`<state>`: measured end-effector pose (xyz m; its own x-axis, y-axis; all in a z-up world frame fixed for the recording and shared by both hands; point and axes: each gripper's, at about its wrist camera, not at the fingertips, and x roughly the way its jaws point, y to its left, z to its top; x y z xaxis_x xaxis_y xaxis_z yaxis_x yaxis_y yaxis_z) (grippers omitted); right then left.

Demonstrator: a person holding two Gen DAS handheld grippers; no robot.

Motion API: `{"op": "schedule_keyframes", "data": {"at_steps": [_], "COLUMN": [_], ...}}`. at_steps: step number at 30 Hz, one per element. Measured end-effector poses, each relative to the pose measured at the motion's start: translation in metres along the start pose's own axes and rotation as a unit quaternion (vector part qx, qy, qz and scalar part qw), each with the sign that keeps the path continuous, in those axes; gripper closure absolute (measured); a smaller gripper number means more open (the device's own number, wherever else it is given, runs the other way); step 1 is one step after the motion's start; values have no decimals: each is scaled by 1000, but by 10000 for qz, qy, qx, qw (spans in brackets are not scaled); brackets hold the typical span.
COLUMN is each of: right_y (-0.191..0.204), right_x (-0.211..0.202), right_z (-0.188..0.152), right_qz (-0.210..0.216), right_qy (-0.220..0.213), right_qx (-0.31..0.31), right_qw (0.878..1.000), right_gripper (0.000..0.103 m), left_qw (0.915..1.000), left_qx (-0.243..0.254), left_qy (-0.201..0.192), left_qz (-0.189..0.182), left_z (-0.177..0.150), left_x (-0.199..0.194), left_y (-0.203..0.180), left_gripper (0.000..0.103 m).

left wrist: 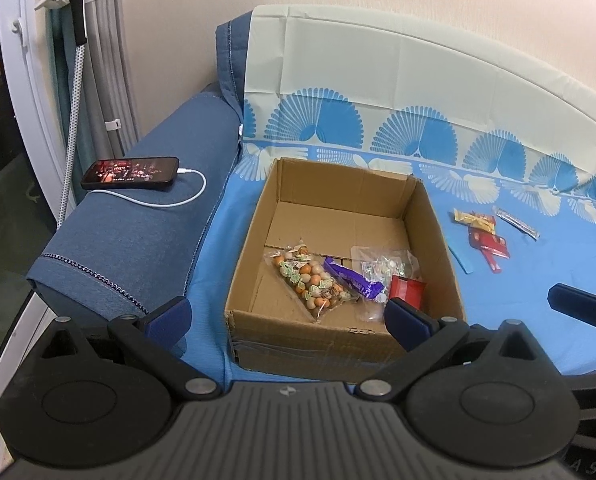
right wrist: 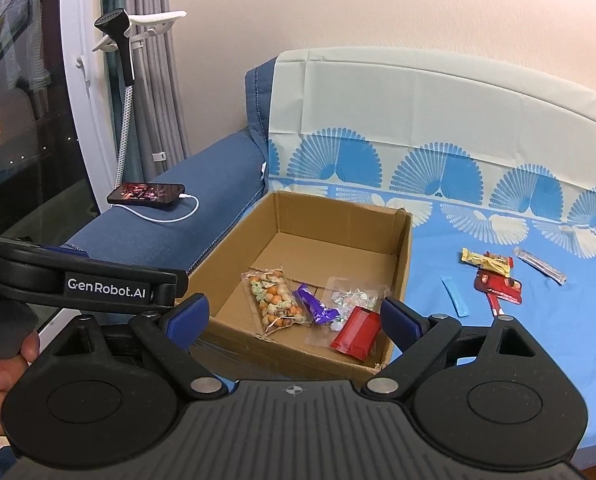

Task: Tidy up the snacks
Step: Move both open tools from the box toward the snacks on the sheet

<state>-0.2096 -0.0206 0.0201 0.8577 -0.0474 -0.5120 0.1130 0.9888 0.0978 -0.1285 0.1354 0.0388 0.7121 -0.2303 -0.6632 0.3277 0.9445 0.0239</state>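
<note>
An open cardboard box [left wrist: 438, 232] [right wrist: 338, 212] sits on the blue patterned sheet. Inside lie a clear bag of round snacks [left wrist: 310, 280] [right wrist: 276, 302], a purple wrapper [left wrist: 348, 278] [right wrist: 316, 308], a clear candy bag [left wrist: 386, 266] [right wrist: 354, 296] and a red packet [left wrist: 408, 290] [right wrist: 356, 332]. Loose on the sheet to the right lie a yellow packet [left wrist: 472, 218] [right wrist: 486, 262], red packets [left wrist: 492, 246] [right wrist: 498, 290], a silver stick [left wrist: 516, 222] [right wrist: 540, 266] and a blue stick [left wrist: 464, 258] [right wrist: 454, 296]. My left gripper [left wrist: 286, 318] and right gripper [right wrist: 294, 318] are both open and empty, at the box's near edge.
A phone [left wrist: 132, 172] [right wrist: 148, 193] on a white charging cable lies on the blue sofa arm at the left. A garment steamer [right wrist: 118, 40] and curtain stand behind it. The left gripper's body [right wrist: 78, 280] shows at the left of the right wrist view.
</note>
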Motion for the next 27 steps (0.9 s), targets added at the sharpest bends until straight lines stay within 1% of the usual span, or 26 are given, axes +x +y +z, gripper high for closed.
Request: {"op": "schedule_keyframes", "data": {"at_steps": [18, 27], "right_y": [-3, -11], "right_x": [3, 8], "right_z": [0, -5], "right_qz": [33, 101], "right_qy": [80, 136], "right_qx": [53, 175], "right_qw": [9999, 9997], "right_gripper": [9, 9], "left_qw": [9999, 9997], "left_qx": [41, 122], "left_qy": [101, 214], "left_qz": [23, 88], "left_z": [1, 1], "left_x": [4, 12], "left_y": [-1, -7], "left_gripper": [0, 0]}}
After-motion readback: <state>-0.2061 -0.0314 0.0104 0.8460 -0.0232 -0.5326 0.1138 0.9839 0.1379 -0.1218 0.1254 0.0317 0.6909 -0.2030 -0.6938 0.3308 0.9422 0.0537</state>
